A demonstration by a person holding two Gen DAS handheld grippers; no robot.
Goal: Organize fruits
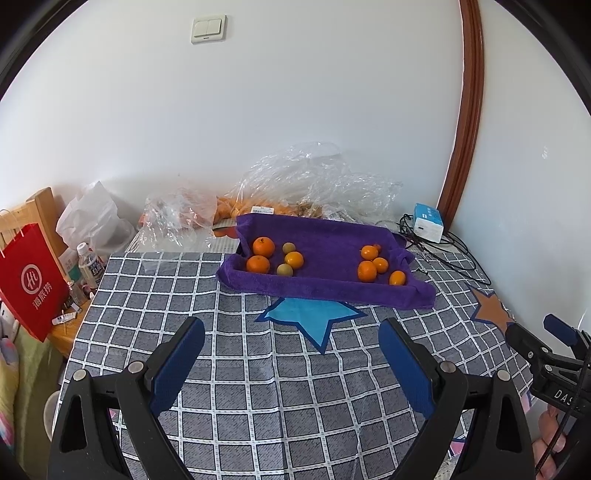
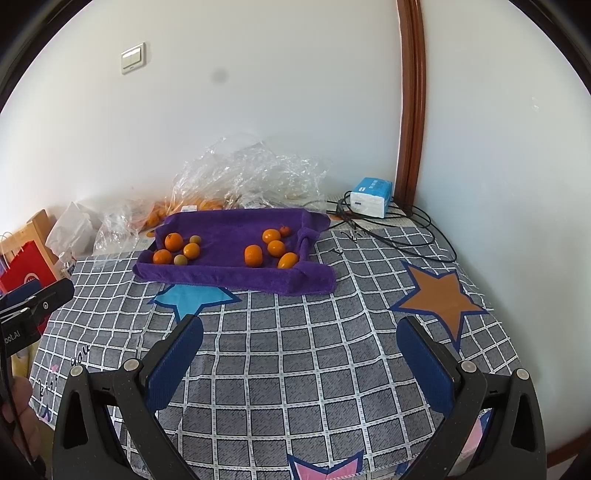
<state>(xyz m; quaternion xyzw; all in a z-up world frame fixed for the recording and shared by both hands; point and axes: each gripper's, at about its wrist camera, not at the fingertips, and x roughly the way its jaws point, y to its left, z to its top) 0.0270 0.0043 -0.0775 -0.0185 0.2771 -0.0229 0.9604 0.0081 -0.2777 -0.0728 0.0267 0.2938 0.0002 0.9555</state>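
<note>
Left gripper: your left gripper (image 1: 291,332) hangs above the checked cloth, its blue-padded jaws spread wide with nothing between them.
Right gripper: your right gripper (image 2: 301,330) hangs the same way, jaws released and empty; in the left view its black tip shows at 3 o'clock.
Table: a grey cloth with white grid lines (image 2: 295,354) covers it, printed with a blue star (image 1: 310,317) and a brown star (image 2: 439,295).
Towel: a purple towel (image 1: 325,236) lies at 12 o'clock from both grippers, well apart from them, its edges raised like a shallow tray.
Left group of fruit: three oranges (image 1: 263,246) and two small greenish-brown fruits (image 1: 284,270) sit close together at the towel's 9 o'clock end.
Right group of fruit: four oranges (image 1: 367,271) and one small reddish fruit, partly hidden behind them, sit at the 3 o'clock end, with bare towel between the two groups.
Behind the towel: crumpled clear plastic bags (image 2: 251,173) lie against the wall, with more orange fruit inside.
Far right corner: a blue and white box (image 2: 371,196) sits among black cables (image 2: 417,236).
Left edge: a red paper bag (image 1: 31,280) and a small bottle (image 1: 90,264) stand at 9 o'clock, off the table.
Wall: a white light switch (image 1: 208,28) is mounted at 12 o'clock.
</note>
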